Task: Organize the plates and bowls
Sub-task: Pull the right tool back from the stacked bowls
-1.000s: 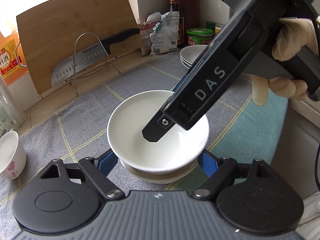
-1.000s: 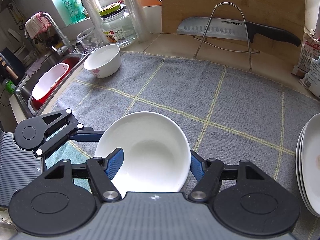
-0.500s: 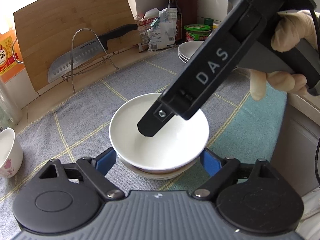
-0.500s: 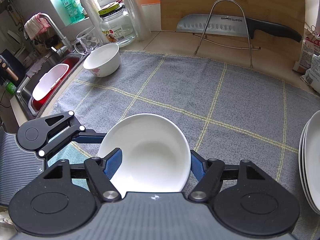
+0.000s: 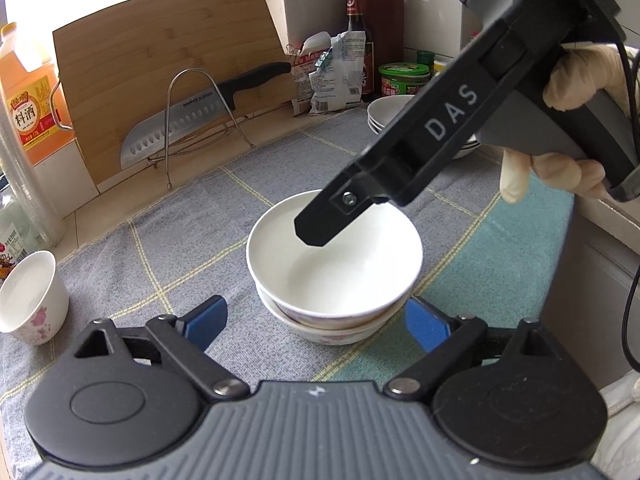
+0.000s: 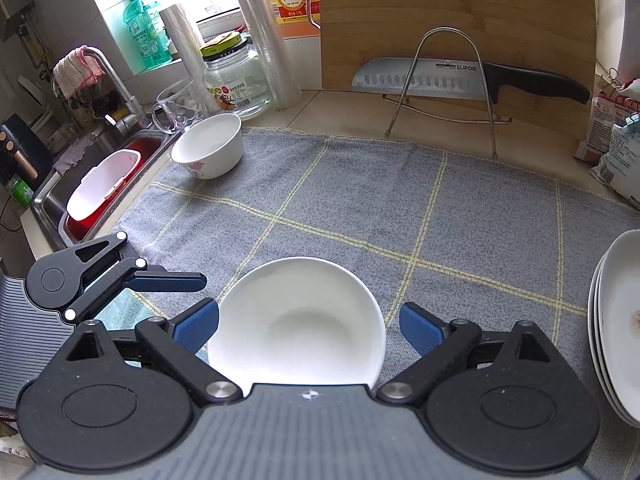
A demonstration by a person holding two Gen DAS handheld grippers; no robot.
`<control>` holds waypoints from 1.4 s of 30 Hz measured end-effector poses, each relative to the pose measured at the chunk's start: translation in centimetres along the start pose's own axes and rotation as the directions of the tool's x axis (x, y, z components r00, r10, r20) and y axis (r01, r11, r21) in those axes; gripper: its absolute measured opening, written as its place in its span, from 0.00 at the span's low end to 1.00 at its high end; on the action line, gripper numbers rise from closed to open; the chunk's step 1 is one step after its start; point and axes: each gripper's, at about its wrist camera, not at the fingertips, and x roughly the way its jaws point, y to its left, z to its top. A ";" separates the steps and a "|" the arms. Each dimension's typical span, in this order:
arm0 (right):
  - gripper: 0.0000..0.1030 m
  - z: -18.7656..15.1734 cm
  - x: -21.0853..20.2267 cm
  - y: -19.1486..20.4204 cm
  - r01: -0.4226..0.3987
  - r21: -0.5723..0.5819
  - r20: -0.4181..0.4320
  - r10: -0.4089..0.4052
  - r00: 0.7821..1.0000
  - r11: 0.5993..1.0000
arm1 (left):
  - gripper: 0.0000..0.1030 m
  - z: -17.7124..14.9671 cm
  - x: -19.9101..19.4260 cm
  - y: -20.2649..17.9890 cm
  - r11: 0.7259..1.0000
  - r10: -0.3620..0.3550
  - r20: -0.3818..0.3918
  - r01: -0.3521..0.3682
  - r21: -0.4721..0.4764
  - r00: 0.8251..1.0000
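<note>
Both jaws stand wide apart. Left gripper (image 5: 316, 320) sits low before the stacked bowls (image 5: 334, 264) on the grey cloth (image 5: 180, 248), its blue pads beside the lower bowl — contact I cannot tell. Right gripper (image 6: 308, 326) is above the top bowl, pads clear of its rim. A plate stack (image 6: 618, 320) lies at the right; a small flowered bowl (image 6: 208, 150) stands near the sink (image 6: 60, 204) — both look empty.
</note>
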 end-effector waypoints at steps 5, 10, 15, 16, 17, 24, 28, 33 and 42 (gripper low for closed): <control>0.99 -1.0 -0.4 0.8 0.048 -0.025 0.042 -0.047 0.998 0.999 | 0.93 0.0 -0.5 0.3 0.999 0.036 0.017 -0.035 -0.013 0.999; 0.99 -2.3 -1.7 0.7 0.119 0.009 0.108 -0.120 0.987 0.993 | 0.93 0.3 -1.0 0.7 0.998 0.064 0.029 -0.063 -0.023 0.998; 1.00 -4.1 -3.2 -0.2 0.203 0.069 0.152 -0.211 0.966 0.977 | 0.93 0.8 -1.5 1.7 0.992 0.116 0.050 -0.113 -0.053 0.992; 1.00 -4.4 -3.3 -0.3 0.213 0.079 0.154 -0.223 0.963 0.974 | 0.93 0.9 -1.4 2.1 0.989 0.136 0.053 -0.133 -0.065 0.989; 1.00 -4.7 -3.4 -0.4 0.216 0.088 0.155 -0.227 0.961 0.972 | 0.93 1.1 -1.1 2.5 0.986 0.150 0.052 -0.146 -0.079 0.987; 1.00 -6.4 -3.7 -0.4 0.201 0.127 0.147 -0.218 0.965 0.971 | 0.93 1.6 1.2 4.9 0.968 0.196 0.051 -0.186 -0.167 0.979; 1.00 -6.8 -4.0 -0.4 0.193 0.136 0.149 -0.213 0.966 0.972 | 0.94 1.2 1.8 5.6 0.958 0.222 0.030 -0.212 -0.190 0.975; 1.00 -6.9 -4.1 -0.4 0.185 0.135 0.147 -0.204 0.968 0.973 | 0.94 0.9 1.8 5.6 0.955 0.222 0.032 -0.211 -0.208 0.975; 1.00 -7.1 -4.7 -0.5 0.145 0.104 0.172 -0.161 0.972 0.984 | 0.93 0.7 0.3 4.7 0.930 0.273 0.028 -0.256 -0.265 0.962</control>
